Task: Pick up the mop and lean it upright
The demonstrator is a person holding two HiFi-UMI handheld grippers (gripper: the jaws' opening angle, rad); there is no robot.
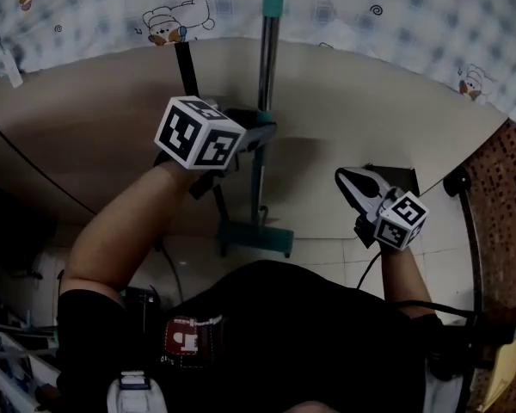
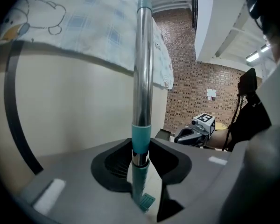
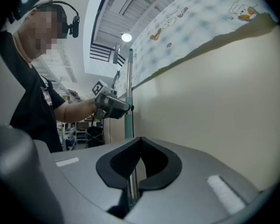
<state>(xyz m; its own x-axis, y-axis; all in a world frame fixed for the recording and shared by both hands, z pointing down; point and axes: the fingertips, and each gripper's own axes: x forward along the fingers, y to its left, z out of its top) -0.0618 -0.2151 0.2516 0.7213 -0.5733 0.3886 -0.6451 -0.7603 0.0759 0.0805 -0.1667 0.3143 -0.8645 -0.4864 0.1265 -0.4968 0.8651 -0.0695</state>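
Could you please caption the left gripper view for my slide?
Left gripper shut on the upright mop handle, cream wall alongside.

Mop (image 1: 266, 63) – silver pole, teal collar & head. Left gripper (image 1: 256, 134) & right gripper (image 1: 348, 181) grey, black pads, b/w square-marker cubes. Cloth (image 1: 396, 24) pale blue check w/ cartoon animals – panel (image 1: 353, 110) below it beige. Brick wall (image 2: 196, 87) red-brown. Shirt (image 1: 292, 334) black.

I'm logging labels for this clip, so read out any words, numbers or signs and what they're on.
No readable text.
Left marker cube, right marker cube: square patterns, no letters.
Wall sign: too small to read.
Printed cloth: cartoon drawings only.
Shirt patch: too blurred to read.
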